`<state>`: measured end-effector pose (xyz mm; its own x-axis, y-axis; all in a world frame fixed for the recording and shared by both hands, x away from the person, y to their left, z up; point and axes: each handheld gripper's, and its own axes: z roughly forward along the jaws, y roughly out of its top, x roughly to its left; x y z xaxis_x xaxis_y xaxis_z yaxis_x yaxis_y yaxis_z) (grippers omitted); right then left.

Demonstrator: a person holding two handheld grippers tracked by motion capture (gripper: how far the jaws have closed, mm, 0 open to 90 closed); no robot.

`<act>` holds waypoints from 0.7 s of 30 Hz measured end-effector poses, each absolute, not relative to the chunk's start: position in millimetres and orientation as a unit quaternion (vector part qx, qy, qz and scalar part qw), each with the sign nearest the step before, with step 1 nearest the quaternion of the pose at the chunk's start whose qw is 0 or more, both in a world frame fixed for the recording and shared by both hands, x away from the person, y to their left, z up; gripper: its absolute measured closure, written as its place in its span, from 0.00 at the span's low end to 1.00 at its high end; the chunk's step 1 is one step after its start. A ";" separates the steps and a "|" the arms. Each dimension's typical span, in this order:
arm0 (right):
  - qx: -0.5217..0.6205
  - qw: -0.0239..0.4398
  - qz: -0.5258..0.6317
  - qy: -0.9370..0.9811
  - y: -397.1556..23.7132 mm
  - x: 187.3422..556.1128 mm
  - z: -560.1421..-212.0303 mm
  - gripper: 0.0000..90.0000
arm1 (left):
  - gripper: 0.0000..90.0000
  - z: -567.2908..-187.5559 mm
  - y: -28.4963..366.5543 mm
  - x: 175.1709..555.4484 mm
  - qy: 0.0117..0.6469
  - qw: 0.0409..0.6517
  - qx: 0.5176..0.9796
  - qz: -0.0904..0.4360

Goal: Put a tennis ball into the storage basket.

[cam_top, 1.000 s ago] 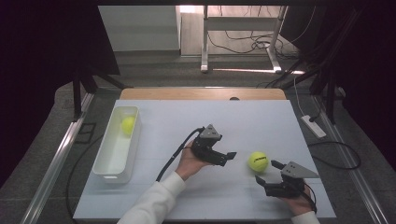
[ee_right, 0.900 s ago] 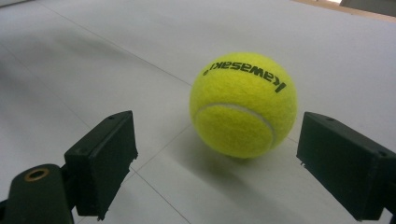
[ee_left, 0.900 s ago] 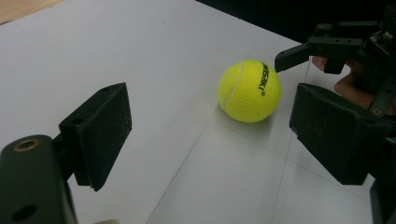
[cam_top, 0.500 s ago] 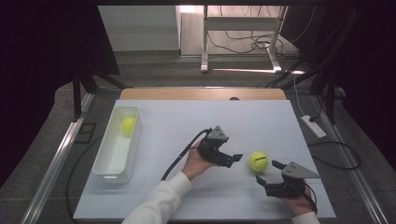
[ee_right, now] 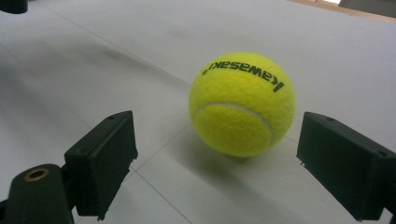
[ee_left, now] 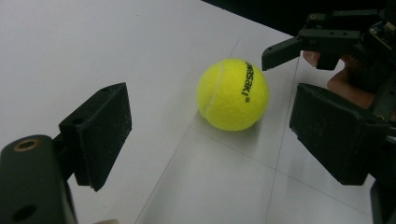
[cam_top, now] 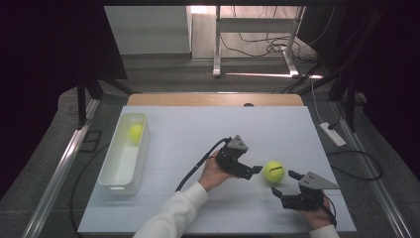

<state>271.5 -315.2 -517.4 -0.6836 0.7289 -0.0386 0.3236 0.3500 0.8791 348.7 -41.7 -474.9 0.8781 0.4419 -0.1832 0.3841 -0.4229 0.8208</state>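
1. Moved closer to the tennis ball [cam_top: 273,171] since a second ago: left gripper [cam_top: 254,170], sliding across the desk [cam_top: 198,129] toward the right edge.
2. Kept in place: right gripper [cam_top: 286,182], near the front right corner, and the ball too.
3. Means a grab from the left looks close, but not done yet.
4. Left gripper's jaws wide apart, nothing between them, ball just ahead of the tips.
5. Right gripper's jaws apart too, ball just ahead and untouched.
6. Ball bright yellow and fuzzy, round, with a white seam and black letters.
7. Sitting on the white desk between both grippers.
8. Another yellow ball [cam_top: 135,132] already inside the white bin [cam_top: 119,181] by the left edge.
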 end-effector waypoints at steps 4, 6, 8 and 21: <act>0.332 0.218 0.463 0.793 -314.8 271.6 -517.8 0.13 | 0.15 -477.1 -45.7 348.7 0.244 0.478 0.843 0.027; 0.332 0.217 0.463 0.793 -314.6 271.6 -517.8 0.13 | 0.15 -477.5 -47.9 348.9 0.244 0.479 0.843 0.025; 0.332 0.217 0.463 0.793 -314.6 271.6 -517.8 0.13 | 0.15 -477.8 -50.6 349.6 0.243 0.478 0.844 0.024; 0.333 0.219 0.462 0.792 -315.8 271.0 -517.3 0.13 | 0.15 -483.9 -62.0 353.0 0.240 0.472 0.848 0.016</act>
<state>271.0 -315.8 -517.3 -0.6833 0.7291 -0.0388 0.3250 0.3513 0.8780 353.0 -62.0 -483.9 0.8840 0.4225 -0.2001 0.3928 -0.4395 0.8078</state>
